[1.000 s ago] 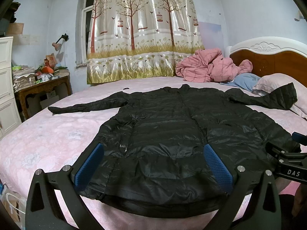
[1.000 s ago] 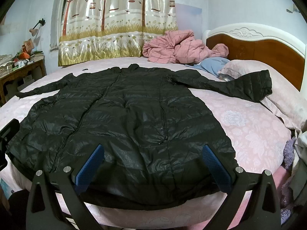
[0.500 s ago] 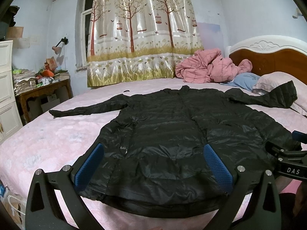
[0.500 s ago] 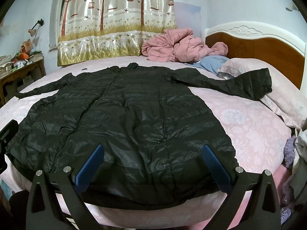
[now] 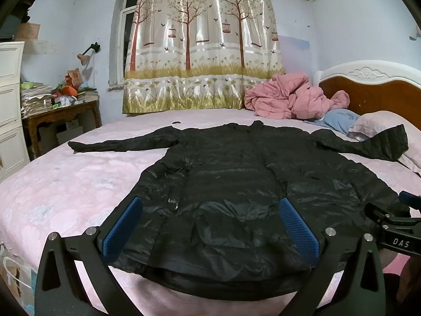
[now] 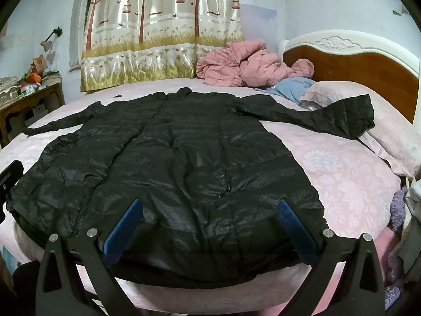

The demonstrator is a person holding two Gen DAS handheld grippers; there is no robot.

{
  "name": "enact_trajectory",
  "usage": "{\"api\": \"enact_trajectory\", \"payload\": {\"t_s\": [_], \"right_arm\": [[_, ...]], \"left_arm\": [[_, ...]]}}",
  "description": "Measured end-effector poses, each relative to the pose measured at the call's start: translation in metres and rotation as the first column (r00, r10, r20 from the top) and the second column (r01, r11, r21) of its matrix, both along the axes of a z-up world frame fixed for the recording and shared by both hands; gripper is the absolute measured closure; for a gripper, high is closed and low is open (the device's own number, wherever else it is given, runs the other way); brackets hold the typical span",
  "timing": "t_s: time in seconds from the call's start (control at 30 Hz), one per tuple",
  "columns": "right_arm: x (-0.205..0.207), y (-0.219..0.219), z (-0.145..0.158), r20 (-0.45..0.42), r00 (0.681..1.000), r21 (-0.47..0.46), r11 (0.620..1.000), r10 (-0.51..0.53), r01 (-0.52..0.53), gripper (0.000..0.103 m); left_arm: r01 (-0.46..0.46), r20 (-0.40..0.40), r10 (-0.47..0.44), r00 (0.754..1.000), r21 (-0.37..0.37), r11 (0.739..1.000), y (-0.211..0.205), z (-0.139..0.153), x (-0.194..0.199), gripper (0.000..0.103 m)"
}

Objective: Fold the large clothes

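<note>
A: Where is the black down coat seen?

B: It is laid flat across the middle of the pink bed, hem toward the bottom of the frame. One sleeve is stretched to the left of the frame; the other sleeve is draped onto the pillow at the right.

A: How are the jaws set?

B: On the left gripper and the right gripper the jaws are spread wide, and nothing is pinched. Both are held over the hem, near the bed's edge.

A: How might the first fold be done well?

B: A sleeve would probably be brought in across the body first. The cuff should be pinched through both layers, since the shiny shell is likely slippery and the padding springy. The sleeve should be lifted enough to avoid dragging the body, then laid straight. Trapped air may need to be pressed out so the fold is kept.
</note>
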State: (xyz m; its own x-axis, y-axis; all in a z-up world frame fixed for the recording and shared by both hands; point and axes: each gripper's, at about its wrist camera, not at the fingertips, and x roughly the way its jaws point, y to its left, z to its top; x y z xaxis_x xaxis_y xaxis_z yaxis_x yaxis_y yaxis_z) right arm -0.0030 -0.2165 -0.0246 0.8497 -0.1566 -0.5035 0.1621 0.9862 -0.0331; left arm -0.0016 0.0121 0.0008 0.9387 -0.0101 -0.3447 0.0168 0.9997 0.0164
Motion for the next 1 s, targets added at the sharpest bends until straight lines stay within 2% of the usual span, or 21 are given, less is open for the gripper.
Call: {"api": "enact_trajectory", "payload": {"t_s": [0.63, 1.0], "right_arm": [[0.002, -0.004, 0.005, -0.001, 1.0, 0.011, 1.0, 0.007, -0.007, 0.0], [0.0, -0.003, 0.004, -0.005, 1.0, 0.008, 1.0, 0.006, -0.006, 0.0]], "left_arm": [[0.005, 0.007, -0.005, 1.0, 0.01, 1.0, -0.001, 0.002, -0.003, 0.0], [0.005, 0.023, -0.006, 1.0, 0.057, 0.998, -0.011, 0.003, -0.006, 0.0]]}}
